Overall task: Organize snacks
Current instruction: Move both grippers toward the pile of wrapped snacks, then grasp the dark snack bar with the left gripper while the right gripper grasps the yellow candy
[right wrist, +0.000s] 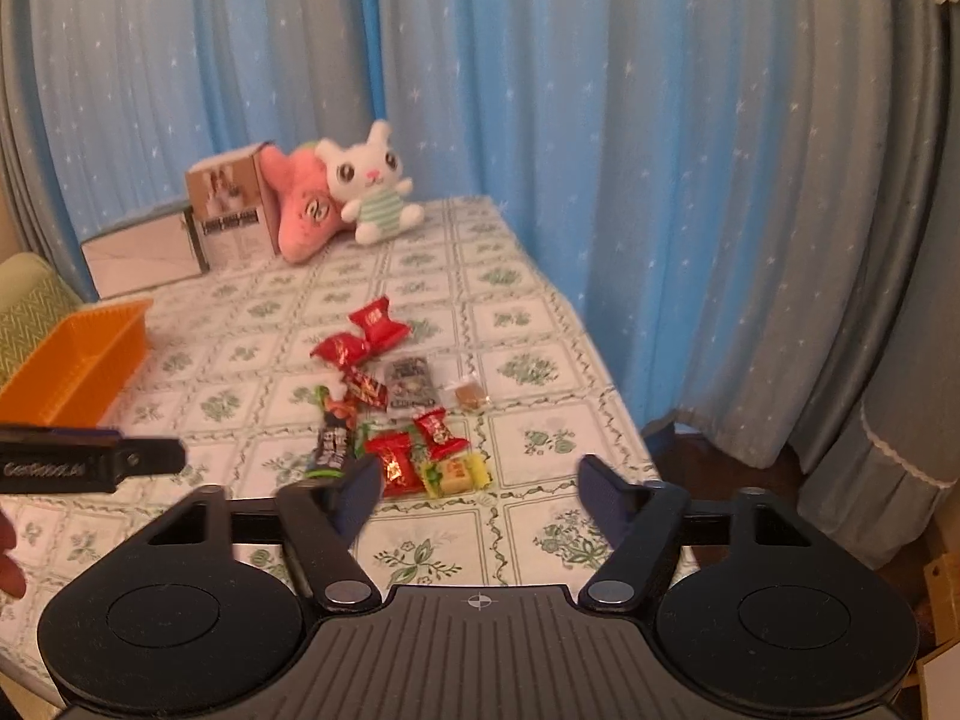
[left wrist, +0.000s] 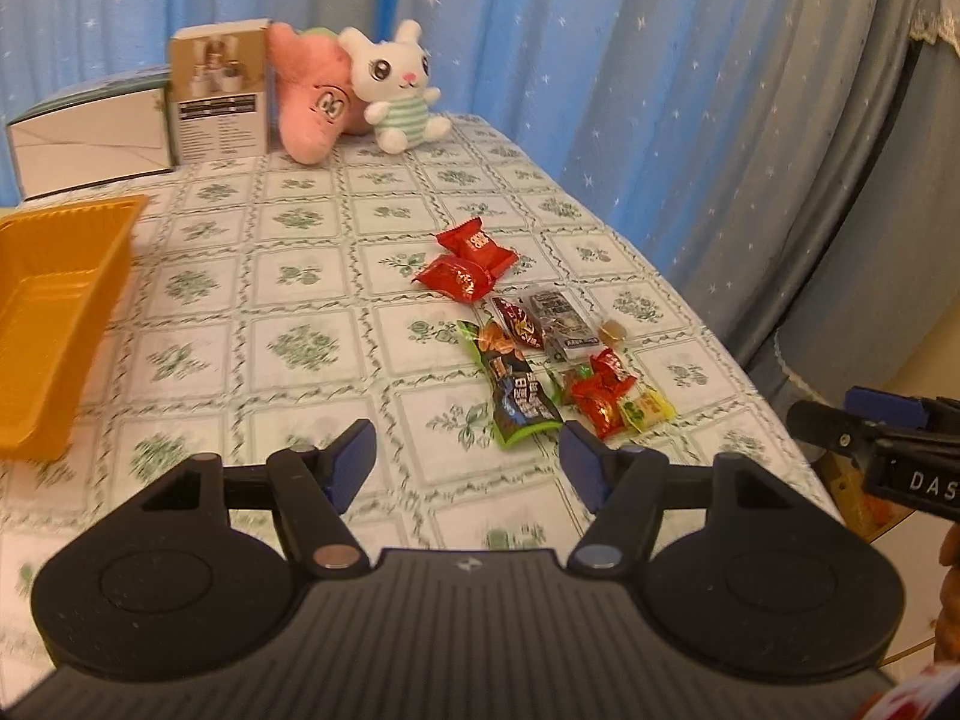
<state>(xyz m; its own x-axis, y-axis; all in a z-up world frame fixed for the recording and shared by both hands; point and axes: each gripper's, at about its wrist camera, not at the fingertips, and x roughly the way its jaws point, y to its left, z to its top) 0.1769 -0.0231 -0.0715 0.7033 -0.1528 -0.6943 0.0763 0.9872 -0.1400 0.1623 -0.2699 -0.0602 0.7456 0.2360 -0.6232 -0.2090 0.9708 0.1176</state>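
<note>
Several wrapped snacks lie in a loose cluster on the floral tablecloth: two red packets point(left wrist: 467, 264) point(right wrist: 365, 336) at the far end, a green and black packet point(left wrist: 513, 387) point(right wrist: 333, 441), a grey packet point(left wrist: 561, 321) point(right wrist: 410, 389), a small brown sweet point(left wrist: 613, 331) point(right wrist: 471, 396), more red packets point(left wrist: 602, 399) point(right wrist: 396, 459) and a yellow one point(left wrist: 648, 408) point(right wrist: 459, 471). An orange tray point(left wrist: 54, 306) point(right wrist: 78, 369) stands at the left. My left gripper point(left wrist: 468, 459) hovers open just short of the green packet. My right gripper point(right wrist: 480, 489) is open above the near snacks, nothing between its fingers.
At the table's far end stand a white box point(left wrist: 90, 132), a brown carton point(left wrist: 219, 90), a pink plush point(left wrist: 312, 96) and a white bunny plush point(left wrist: 399, 84). Blue starred curtains hang behind. The table's right edge point(left wrist: 738, 360) drops off close to the snacks.
</note>
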